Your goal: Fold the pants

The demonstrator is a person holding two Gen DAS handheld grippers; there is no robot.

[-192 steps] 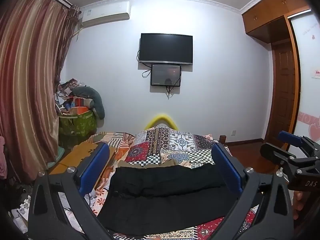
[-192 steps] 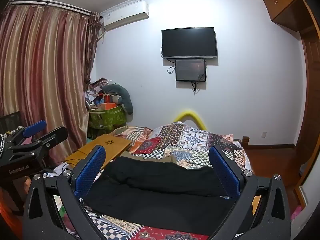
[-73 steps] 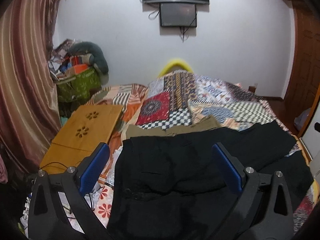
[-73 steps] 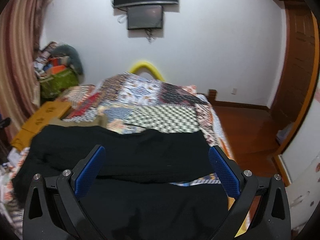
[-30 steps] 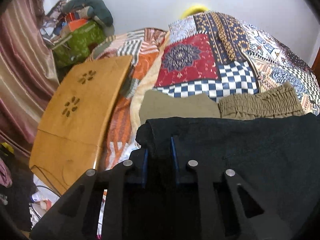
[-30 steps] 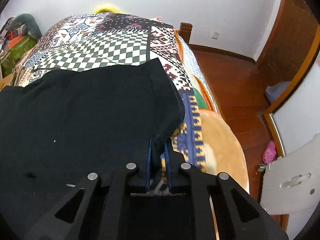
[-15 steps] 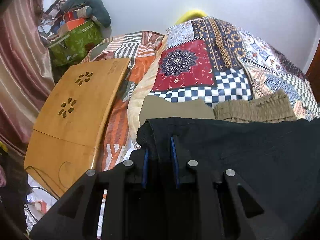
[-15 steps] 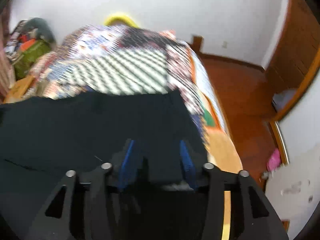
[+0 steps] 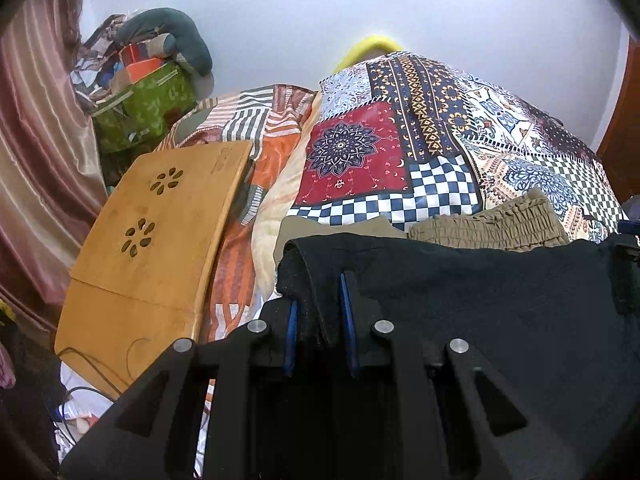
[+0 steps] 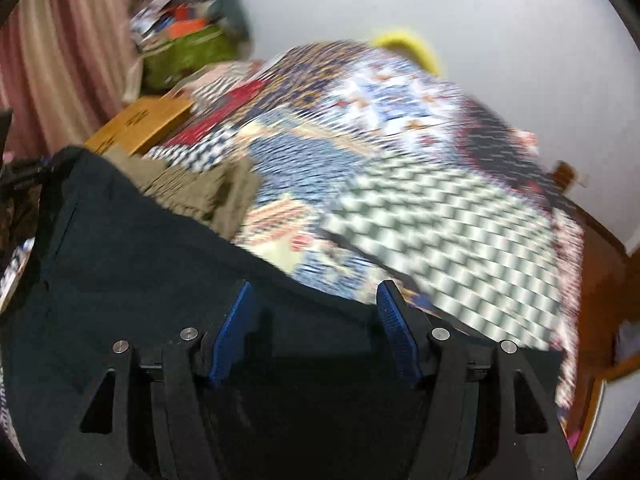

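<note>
Black pants (image 9: 480, 300) lie spread across the near part of the bed. My left gripper (image 9: 318, 292) is shut on their left corner, and the fabric bunches up between the blue pads. In the blurred right wrist view my right gripper (image 10: 314, 300) hangs over the pants (image 10: 140, 260) near their far edge. Its jaws are opening and the pads press on nothing; the cloth lies beneath them.
A patchwork quilt (image 9: 400, 140) covers the bed. An olive garment (image 9: 488, 224) lies just beyond the pants. A wooden lap desk (image 9: 152, 240) rests at the bed's left, with a green bag (image 9: 148, 108) and a curtain (image 9: 36, 140) behind it. Wooden floor (image 10: 600, 280) lies to the right.
My right gripper let go of the pants' right corner, spread its jaws and swung left over the bed. My left gripper rose a little with its corner still held.
</note>
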